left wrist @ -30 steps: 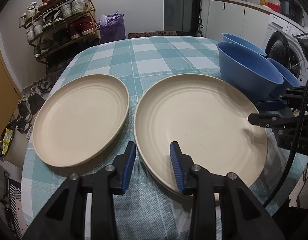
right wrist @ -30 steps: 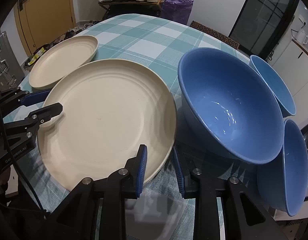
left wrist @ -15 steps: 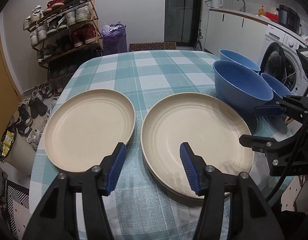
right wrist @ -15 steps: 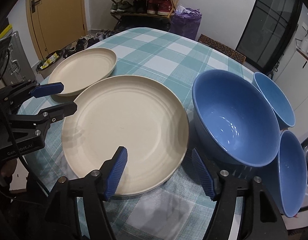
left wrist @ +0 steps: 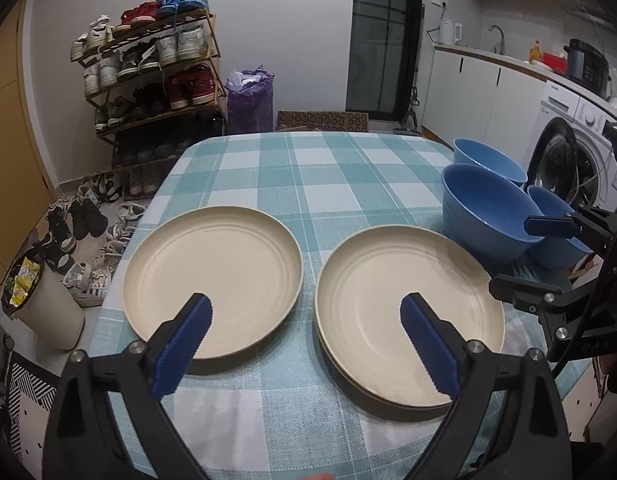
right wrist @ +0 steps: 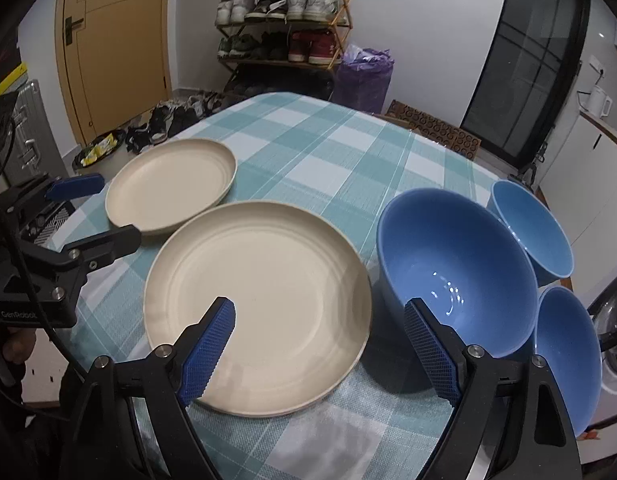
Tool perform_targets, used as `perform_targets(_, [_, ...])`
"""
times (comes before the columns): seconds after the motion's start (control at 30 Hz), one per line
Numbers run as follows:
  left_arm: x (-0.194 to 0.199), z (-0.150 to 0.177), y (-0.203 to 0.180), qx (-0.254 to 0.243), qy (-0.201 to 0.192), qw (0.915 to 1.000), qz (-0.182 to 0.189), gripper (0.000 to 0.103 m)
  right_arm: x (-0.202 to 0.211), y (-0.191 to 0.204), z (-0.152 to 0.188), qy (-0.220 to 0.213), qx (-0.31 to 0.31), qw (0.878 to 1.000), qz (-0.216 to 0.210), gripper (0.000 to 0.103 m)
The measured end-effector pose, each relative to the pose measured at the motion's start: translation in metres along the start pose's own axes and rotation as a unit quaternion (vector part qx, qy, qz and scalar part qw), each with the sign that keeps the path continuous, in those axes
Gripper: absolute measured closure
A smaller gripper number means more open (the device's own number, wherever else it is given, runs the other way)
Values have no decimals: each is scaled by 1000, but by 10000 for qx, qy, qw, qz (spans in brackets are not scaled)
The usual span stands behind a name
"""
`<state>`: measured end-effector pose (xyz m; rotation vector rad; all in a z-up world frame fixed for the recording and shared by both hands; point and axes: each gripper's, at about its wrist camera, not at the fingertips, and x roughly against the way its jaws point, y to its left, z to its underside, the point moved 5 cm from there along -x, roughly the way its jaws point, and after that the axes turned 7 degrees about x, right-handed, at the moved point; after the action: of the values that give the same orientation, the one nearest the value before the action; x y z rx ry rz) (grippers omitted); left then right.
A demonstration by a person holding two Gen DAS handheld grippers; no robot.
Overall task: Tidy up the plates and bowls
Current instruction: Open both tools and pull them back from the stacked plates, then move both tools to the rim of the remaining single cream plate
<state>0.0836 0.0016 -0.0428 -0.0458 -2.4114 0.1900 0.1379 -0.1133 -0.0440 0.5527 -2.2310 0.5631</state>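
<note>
Both the left gripper (left wrist: 306,332) and right gripper (right wrist: 320,336) are opening wide, holding nothing; the cream plates (left wrist: 212,280) are sitting apart (unstacked), three blue bowls (right wrist: 456,264) waiting.

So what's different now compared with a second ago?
Both grippers let go of the right-hand cream plate. The left gripper and right gripper, nearly shut at its near rim a second ago, have pulled up and back; their jaws are opening, nothing between them. Unchanged: the plate, the other cream plate and the three blue bowls on the checked tablecloth.
</note>
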Motion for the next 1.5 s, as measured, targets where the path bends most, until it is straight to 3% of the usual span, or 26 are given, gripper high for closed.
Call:
perform_targets(0.23, [5,-9,14,199,-166,9997,-17,1,2,-4,-14,-154,-185,9997,8,1])
perform_targets(0.97, [10,-25,82,794,-554,9930,-678,0,-4,8,-62,-508,-120,9984,-194,1])
perform_targets(1.5, [-10,-20,117,1206,-392,9879,-895,0,-39,41,-93,-422,91,9980,-458,1])
